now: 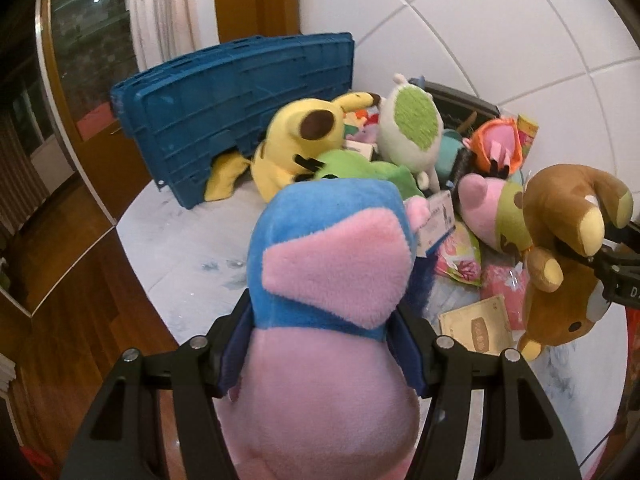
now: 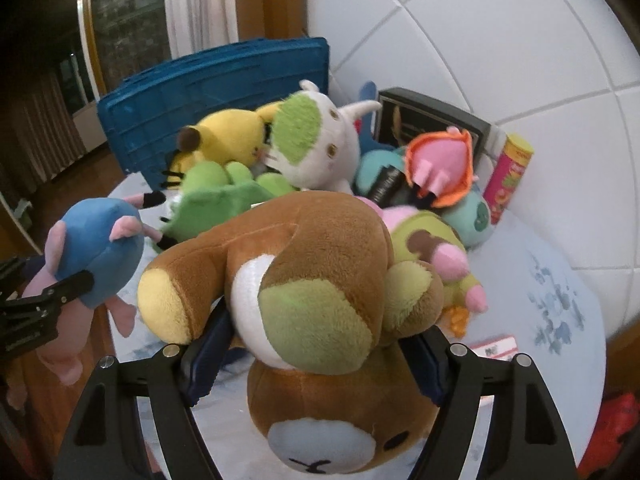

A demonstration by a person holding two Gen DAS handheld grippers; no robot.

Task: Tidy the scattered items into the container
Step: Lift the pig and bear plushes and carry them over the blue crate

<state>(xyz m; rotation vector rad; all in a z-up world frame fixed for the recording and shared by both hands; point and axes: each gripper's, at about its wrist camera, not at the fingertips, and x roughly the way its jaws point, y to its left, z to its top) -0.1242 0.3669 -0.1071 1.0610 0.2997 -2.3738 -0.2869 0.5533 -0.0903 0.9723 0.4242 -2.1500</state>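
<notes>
Crate (image 1: 224, 120) sits ahead and left of both hands, tipped on its side behind the toy pile. Left fingers (image 1: 320, 344) clamp the blue-pink plush (image 1: 328, 264); right fingers (image 2: 316, 364) clamp the bear (image 2: 312, 280). Left's nearer.

We look steeply down along each gripper's fingers, close over the table (image 1: 188, 240); both views share the blue crate (image 1: 240, 112) and toy pile (image 2: 312, 148).
</notes>
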